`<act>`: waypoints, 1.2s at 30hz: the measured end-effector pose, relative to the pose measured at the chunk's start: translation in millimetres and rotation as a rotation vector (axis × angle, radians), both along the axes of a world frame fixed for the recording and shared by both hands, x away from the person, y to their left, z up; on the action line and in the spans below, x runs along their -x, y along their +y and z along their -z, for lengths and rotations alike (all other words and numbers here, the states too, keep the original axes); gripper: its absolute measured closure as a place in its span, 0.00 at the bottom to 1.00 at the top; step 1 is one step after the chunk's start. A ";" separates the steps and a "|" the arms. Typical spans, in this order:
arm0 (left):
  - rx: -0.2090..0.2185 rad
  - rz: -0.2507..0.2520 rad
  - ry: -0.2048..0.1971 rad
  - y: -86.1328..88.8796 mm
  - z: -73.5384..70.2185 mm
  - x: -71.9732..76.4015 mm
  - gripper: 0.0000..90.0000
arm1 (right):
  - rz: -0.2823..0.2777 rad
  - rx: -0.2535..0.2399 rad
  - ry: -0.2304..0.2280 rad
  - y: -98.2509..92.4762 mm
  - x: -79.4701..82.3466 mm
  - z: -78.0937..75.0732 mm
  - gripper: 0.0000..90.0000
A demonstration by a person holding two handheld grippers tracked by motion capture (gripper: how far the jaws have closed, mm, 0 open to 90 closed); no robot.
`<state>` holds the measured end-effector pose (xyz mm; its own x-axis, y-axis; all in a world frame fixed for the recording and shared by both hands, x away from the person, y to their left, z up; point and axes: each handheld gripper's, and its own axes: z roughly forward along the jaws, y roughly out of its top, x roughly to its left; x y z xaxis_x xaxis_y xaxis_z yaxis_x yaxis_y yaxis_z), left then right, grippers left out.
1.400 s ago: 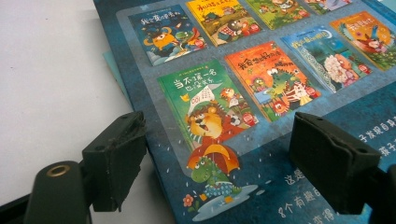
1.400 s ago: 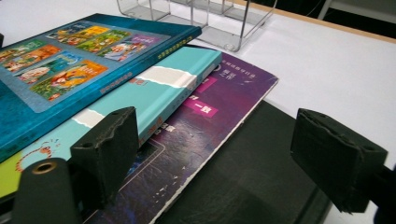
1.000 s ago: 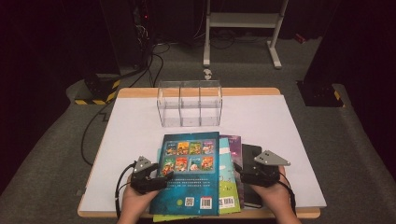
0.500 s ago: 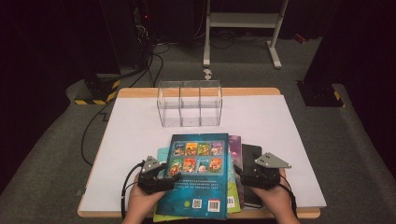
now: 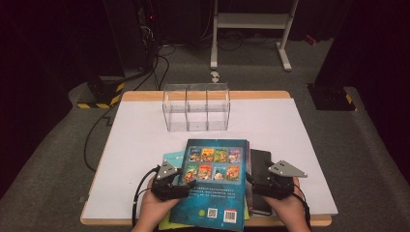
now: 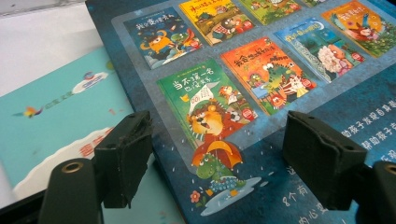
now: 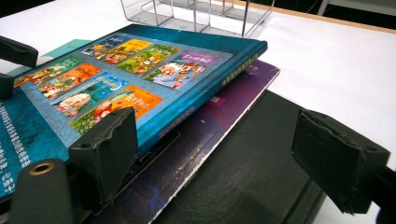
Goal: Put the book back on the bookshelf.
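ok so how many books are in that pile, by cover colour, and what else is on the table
dark blue hardcover book with small cover pictures: 1
light teal book: 1
purple book: 1
black book: 1
clear plastic three-compartment organiser: 1
total: 5

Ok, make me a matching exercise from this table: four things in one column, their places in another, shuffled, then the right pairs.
Things:
1. dark blue book
2. clear divided box
3. teal book
4. black book

Places:
A. bottom of the stack, by the right hand-held gripper
B. far middle of the table
C. top of the stack
D. peeking out on the stack's left

Pairs: 1-C, 2-B, 3-D, 4-A
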<state>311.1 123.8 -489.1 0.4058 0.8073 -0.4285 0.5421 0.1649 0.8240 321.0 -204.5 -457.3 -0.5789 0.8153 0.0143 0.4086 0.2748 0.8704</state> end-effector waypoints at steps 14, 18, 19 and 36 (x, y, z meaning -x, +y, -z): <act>-0.007 0.076 -0.058 -26.7 -5.0 9.5 0.28 | 0.000 -0.005 0.013 -1.3 5.8 0.6 0.16; -0.012 0.052 -0.032 -15.6 -4.1 6.7 0.24 | -0.023 -0.013 0.015 3.8 6.9 0.2 0.16; 0.001 0.034 -0.023 -9.3 -3.7 5.3 0.24 | -0.027 -0.014 0.015 4.9 6.7 0.2 0.16; 0.082 0.042 0.062 5.0 1.7 7.1 0.31 | -0.103 -0.028 0.115 24.2 -4.0 7.7 0.15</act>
